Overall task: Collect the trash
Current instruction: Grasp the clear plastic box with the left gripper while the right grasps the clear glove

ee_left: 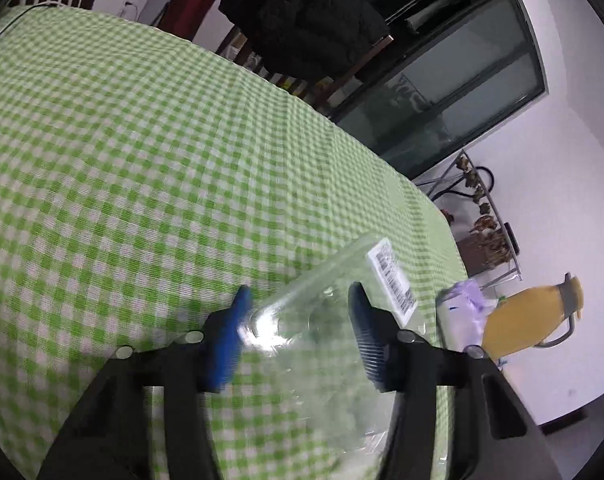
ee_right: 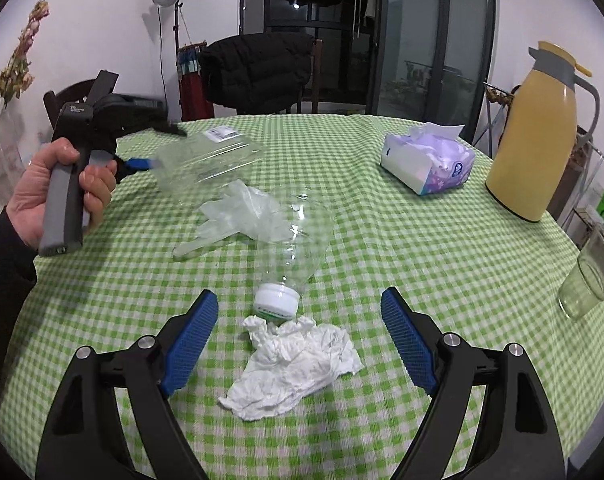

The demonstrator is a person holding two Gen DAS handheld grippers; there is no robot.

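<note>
Left gripper: blue pads pinch a clear plastic tray with a barcode sticker; the tray is lifted off the table and juts forward past the fingertips. In the right wrist view the same gripper is held in a hand at the table's far left.
Right gripper: spread wide, holding nothing, low over the table.
Tissue: crumpled, white, lying between the right fingers.
Bottle: clear, on its side, white cap toward the right gripper and touching the tissue's far edge.
Glove: translucent, just beyond the bottle, beneath the lifted tray.
Tissue pack: far right of centre.
Jug: yellow, upright at the right edge.
Glass: nearer, at the right rim.
Table: green checked cloth.
</note>
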